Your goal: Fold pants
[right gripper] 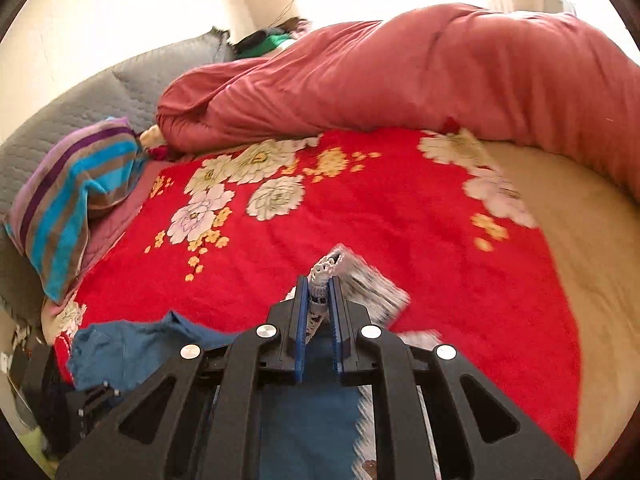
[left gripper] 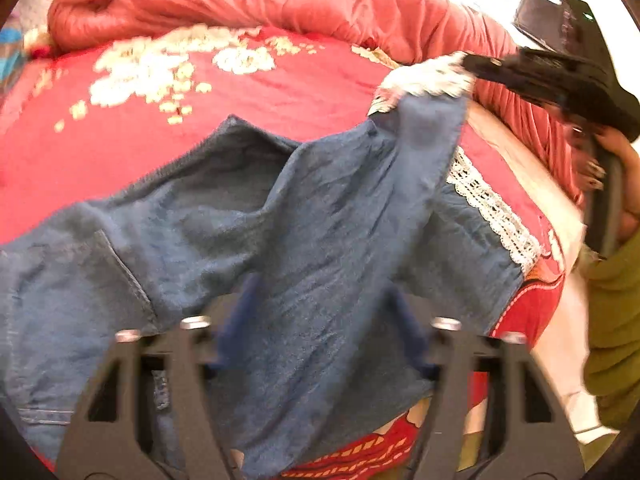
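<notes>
Blue denim pants [left gripper: 312, 208] with white lace hems lie spread on a red floral blanket [left gripper: 248, 92]. My left gripper [left gripper: 320, 312] is low over them; its blurred blue pads [left gripper: 236, 320] stand apart with a ridge of denim between them. One pant leg rises to the upper right, where my right gripper [left gripper: 466, 66] holds its lace hem [left gripper: 424, 76]. In the right wrist view that gripper [right gripper: 320, 284] is shut on the lace hem [right gripper: 332, 264] above the blanket, and the pants [right gripper: 132, 352] trail below it. The other leg's lace hem [left gripper: 492, 208] lies flat.
A rolled pink duvet [right gripper: 400, 72] lies along the far side of the bed. A striped pillow [right gripper: 68, 200] and a grey quilted headboard [right gripper: 100, 92] are at the left. Beige bare mattress [right gripper: 580, 240] shows at the right. A person's hand [left gripper: 612, 152] and green sleeve [left gripper: 612, 320] are at the bed's edge.
</notes>
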The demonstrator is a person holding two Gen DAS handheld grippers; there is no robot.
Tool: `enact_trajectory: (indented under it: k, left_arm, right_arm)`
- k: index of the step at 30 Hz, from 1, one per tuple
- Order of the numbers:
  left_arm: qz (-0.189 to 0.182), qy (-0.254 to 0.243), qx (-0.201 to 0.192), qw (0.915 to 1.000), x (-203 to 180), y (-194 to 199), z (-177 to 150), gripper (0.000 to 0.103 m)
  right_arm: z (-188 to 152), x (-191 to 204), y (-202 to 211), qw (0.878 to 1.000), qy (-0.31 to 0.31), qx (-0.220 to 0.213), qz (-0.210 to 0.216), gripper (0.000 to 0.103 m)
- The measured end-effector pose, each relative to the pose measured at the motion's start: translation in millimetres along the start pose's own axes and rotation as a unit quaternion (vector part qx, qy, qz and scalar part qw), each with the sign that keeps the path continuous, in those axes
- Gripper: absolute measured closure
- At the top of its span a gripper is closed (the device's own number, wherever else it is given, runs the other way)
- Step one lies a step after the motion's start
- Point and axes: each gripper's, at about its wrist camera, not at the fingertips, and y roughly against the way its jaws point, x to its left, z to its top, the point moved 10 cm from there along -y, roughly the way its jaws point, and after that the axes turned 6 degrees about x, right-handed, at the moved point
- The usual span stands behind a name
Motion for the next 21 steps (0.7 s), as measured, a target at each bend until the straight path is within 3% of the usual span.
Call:
enact_trajectory:
  k: [1,2,11,21]
  left_arm:
    - [0.004,-0.011,-0.003,0.9999,-1.7,3.0,0.5,0.096]
    - [0.008,-0.019,-0.005,0.9998,-2.7,5.9,0.4,0.102]
    - [0.021,-0.082,-0.011,0.9964,-19.8,28.6,-17.7,0.102]
    - [0.032,-0.095,0.012,0.9949,-23.1,25.7,-39.8,0.102]
  right_arm:
    - [-6.9,-5.8,9.9,1.000,-0.006,0.000,-0.002,0.094]
    - [-12.8,-9.7,17.8,1.000,-0.013,-0.001,0.000,0.094]
    - [-78.7,-29.5,72.1,0.999,-0.035,0.015,-0.014,0.094]
    - [-158.7,-58.1,55.1,0.991,-0.093,0.092,-0.020,0.094]
